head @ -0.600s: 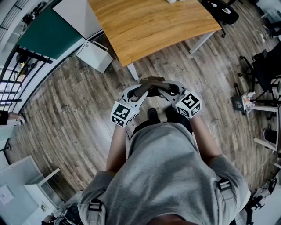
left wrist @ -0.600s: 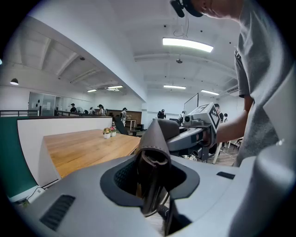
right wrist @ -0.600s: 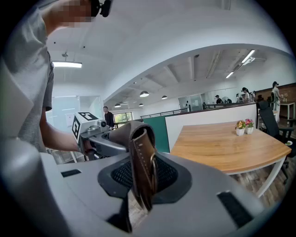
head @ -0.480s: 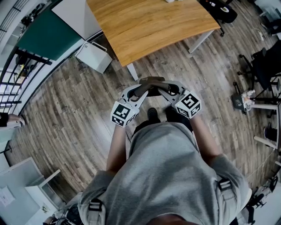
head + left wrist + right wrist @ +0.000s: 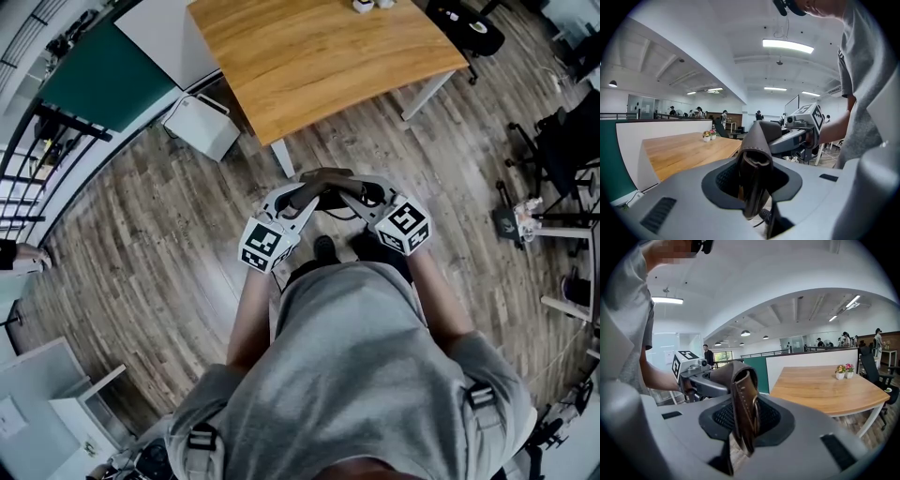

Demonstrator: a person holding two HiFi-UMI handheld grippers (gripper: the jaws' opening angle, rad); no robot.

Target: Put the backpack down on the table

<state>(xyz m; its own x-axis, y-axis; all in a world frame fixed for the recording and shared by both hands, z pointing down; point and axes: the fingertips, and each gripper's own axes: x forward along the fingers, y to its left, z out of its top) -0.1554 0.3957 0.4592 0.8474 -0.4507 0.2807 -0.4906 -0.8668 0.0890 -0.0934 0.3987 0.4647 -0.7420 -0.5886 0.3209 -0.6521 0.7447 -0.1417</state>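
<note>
Pinching one brown leather strap (image 5: pixel 323 175) from both sides, the left gripper (image 5: pixel 305 194) and right gripper (image 5: pixel 349 195) each have jaws clamped on it, probably to share the weight of the backpack. Its body is hidden; the strap hangs mid-air, just short of the counter (image 5: pixel 309 66).

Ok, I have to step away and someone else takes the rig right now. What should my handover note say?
Left gripper: shut on the brown strap.
Right gripper: shut on the same strap, at its other end.
Things: the strap arches between the two grippers in front of the person, above the wood floor. The backpack's body is out of view. The wooden table stands just ahead.
Done: both grippers have the strap, and the person faces the table.
Left: step up, lower the backpack onto the tabletop, open both grippers.
</note>
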